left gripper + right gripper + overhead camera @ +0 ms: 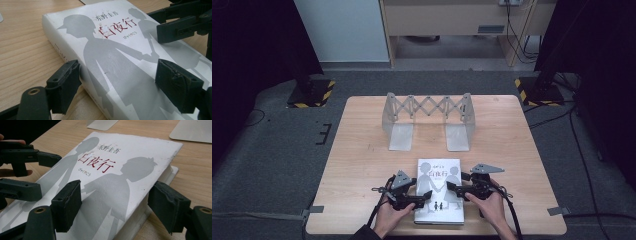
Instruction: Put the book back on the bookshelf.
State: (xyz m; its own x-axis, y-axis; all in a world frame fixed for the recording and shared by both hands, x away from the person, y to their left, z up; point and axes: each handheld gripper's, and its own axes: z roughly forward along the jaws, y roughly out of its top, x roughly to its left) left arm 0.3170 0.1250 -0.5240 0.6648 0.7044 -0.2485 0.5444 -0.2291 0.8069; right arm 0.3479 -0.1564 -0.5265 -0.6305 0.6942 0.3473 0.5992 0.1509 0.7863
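White book [439,192] flat on wooden table [362,160], lower centre of high view, just below metal bookend rack [428,120]. Left gripper [412,199] at bk's left edge, jaws apart, straddling spine, no grip seen. Right gripper [457,189] at right edge, jaws wide, cover corner raised betw. them, nothing clamped.

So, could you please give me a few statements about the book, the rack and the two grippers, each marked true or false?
1. The book lies flat on the table with its cover up. True.
2. The expanding rack already holds the book. False: the rack stands apart, farther back, with nothing in it.
3. The left gripper straddles the book's edge, its jaws standing apart. True.
4. The right gripper is over the rack. False: it is at the book's right edge.
5. The cover is plain black. False: it is white with grey silhouettes.
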